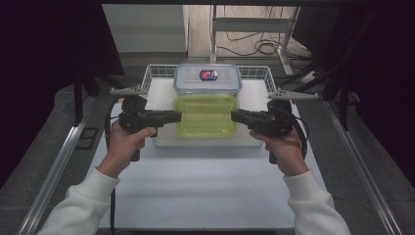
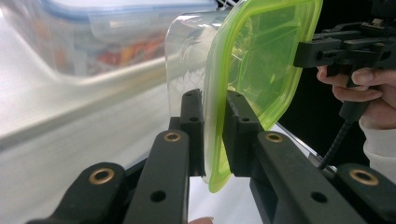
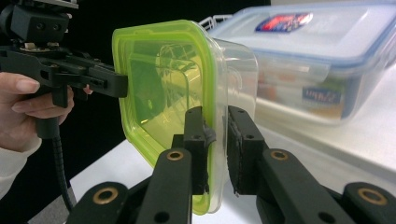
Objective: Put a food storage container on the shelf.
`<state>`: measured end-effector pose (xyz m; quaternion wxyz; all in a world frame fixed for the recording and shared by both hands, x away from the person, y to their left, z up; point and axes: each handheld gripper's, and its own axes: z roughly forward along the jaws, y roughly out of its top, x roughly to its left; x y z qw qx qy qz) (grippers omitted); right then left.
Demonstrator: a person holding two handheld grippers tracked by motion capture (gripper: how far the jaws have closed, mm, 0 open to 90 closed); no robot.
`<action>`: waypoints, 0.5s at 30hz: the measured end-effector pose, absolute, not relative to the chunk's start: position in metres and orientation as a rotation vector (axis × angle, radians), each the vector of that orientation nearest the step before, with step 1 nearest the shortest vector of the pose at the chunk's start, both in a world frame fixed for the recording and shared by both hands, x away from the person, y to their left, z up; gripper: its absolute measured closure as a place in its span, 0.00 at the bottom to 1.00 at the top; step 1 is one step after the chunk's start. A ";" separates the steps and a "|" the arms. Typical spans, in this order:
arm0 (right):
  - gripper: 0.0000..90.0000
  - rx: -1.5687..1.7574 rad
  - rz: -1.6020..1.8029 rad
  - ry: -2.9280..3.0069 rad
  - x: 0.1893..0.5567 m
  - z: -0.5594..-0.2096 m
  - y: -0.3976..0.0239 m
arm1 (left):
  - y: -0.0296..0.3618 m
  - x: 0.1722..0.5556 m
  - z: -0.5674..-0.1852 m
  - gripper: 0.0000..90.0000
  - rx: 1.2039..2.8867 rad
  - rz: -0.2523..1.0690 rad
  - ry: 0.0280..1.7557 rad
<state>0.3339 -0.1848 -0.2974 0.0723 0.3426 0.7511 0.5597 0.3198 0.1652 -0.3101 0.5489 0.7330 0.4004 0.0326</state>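
A clear container with a lime-green lid sits at the table's middle, over a white board. My left gripper grips the lid's left edge and my right gripper grips its right edge. In the left gripper view the jaws of the left gripper are shut on the green lid's rim, with the right gripper at the far edge. In the right gripper view the right gripper pinches the rim of lid and clear wall; the left gripper holds the opposite side.
Just behind stands a larger clear box with a blue-rimmed lid and a red-blue label, close against the green-lidded container. A white wire basket runs along the back. Metal rails border the table. Bare white tabletop lies in front.
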 end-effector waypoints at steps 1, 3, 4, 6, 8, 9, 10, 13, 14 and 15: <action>0.87 1.029 1.682 2.257 0.335 -0.295 -0.185 | 0.165 0.322 -0.306 0.89 1.736 0.079 0.947; 0.88 1.028 1.684 2.250 0.339 -0.289 -0.184 | 0.165 0.327 -0.298 0.89 1.742 0.093 0.944; 0.88 1.025 1.681 2.245 0.342 -0.285 -0.184 | 0.164 0.330 -0.294 0.89 1.745 0.098 0.943; 0.88 1.024 1.685 2.241 0.347 -0.279 -0.185 | 0.164 0.336 -0.287 0.89 1.745 0.103 0.939; 0.88 1.033 1.690 2.234 0.354 -0.271 -0.185 | 0.164 0.342 -0.278 0.89 1.743 0.112 0.935; 0.88 1.035 1.693 2.231 0.356 -0.268 -0.185 | 0.164 0.345 -0.273 0.89 1.747 0.116 0.933; 0.88 1.034 1.689 2.226 0.360 -0.263 -0.185 | 0.163 0.347 -0.270 0.89 1.749 0.122 0.930; 0.88 1.030 1.686 2.217 0.367 -0.253 -0.184 | 0.164 0.355 -0.259 0.89 1.750 0.134 0.929; 0.88 1.031 1.686 2.214 0.369 -0.250 -0.183 | 0.165 0.358 -0.256 0.89 1.750 0.134 0.930; 0.88 1.033 1.686 2.212 0.372 -0.247 -0.182 | 0.166 0.362 -0.253 0.89 1.748 0.132 0.933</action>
